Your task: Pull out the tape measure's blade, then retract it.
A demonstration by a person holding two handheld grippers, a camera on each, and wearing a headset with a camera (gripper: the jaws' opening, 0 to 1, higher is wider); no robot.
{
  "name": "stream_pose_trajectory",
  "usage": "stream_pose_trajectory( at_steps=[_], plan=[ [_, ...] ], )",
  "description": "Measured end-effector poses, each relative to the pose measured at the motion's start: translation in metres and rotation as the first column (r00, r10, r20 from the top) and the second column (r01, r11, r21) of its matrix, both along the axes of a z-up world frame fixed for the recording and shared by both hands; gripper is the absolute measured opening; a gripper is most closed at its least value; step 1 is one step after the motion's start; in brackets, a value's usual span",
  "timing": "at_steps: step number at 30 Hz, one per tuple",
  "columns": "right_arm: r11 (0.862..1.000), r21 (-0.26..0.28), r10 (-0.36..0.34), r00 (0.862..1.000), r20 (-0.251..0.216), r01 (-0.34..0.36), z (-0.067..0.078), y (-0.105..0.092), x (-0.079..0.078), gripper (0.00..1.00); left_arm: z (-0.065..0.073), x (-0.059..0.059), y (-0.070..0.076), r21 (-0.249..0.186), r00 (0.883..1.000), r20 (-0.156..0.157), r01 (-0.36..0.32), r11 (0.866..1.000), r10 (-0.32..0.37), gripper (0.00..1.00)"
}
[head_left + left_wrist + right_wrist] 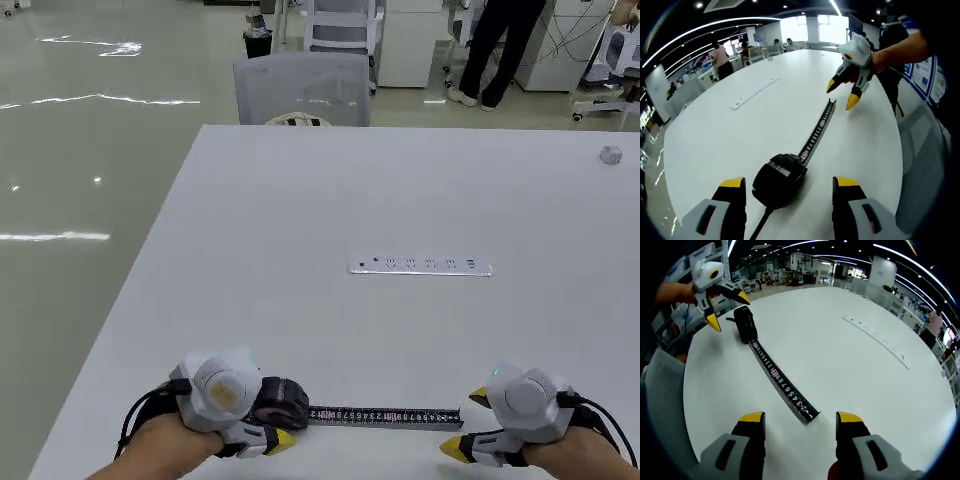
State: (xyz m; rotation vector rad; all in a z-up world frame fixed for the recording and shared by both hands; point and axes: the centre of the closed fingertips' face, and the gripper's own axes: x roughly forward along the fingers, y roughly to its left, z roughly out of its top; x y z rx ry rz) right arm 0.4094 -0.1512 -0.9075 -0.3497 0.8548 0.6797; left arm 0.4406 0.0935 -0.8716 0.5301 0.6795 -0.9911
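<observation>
Currently the tape measure's black case (779,179) lies on the white surface (740,135) between the left gripper's (789,182) spread fingers, apart from both of them. Its blade (782,386) is drawn out flat along the surface. The blade's free end stops just ahead of the right gripper's (800,416) fingers, facing the gap between them. Those fingers are spread too and pinch nothing. The pull looks done and the retraction not yet begun.

With neither part held, the danger lies in the return. If the blade is let go while the case sits loose, the spring could drag the case out from between the left fingers, or whip the free end back across the surface. If the left fingers closed off-centre on the rounded case, it could twist away. A thin cord trails from the case back toward the base of the left fingers and might catch.

The left gripper view makes plain the gaps on either side of the case, and the cord; in the head view the gripper's body covers that spot. The right gripper view shows the blade's numerals large and its end clear of the fingers. The head view adds a white power strip (420,266) well beyond both pairs of fingers.
</observation>
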Motion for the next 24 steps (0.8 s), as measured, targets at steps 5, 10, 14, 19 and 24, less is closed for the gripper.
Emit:
stream_pose_trajectory(
  at_steps=[5, 10, 14, 19, 24],
  plan=[
    [0.997, 0.029, -0.071, 0.997, 0.02, 0.071, 0.009, 0.001, -0.004, 0.6, 0.007, 0.001, 0.002, -0.038, 0.995, -0.003, -0.096, 0.995, 0.095, 0.68],
    [0.993, 0.034, -0.112, 0.993, 0.036, 0.111, 0.013, 0.0, -0.008, 0.63, 0.011, -0.004, 0.002, -0.056, 0.989, -0.01, -0.146, 0.988, 0.146, 0.7],
    [0.989, 0.041, -0.143, 0.989, 0.046, 0.141, 0.018, 0.0, -0.011, 0.66, 0.011, -0.007, 0.005, -0.061, 0.979, -0.016, -0.205, 0.977, 0.204, 0.73],
    [0.984, 0.056, -0.171, 0.984, 0.057, 0.168, 0.025, 0.005, -0.016, 0.68, 0.014, -0.013, 0.008, -0.072, 0.962, -0.04, -0.273, 0.959, 0.271, 0.76],
    [0.978, 0.076, -0.199, 0.978, 0.055, 0.195, 0.029, 0.01, -0.022, 0.7, 0.019, -0.018, 0.009, -0.089, 0.944, -0.057, -0.328, 0.941, 0.324, 0.77]
  ],
)
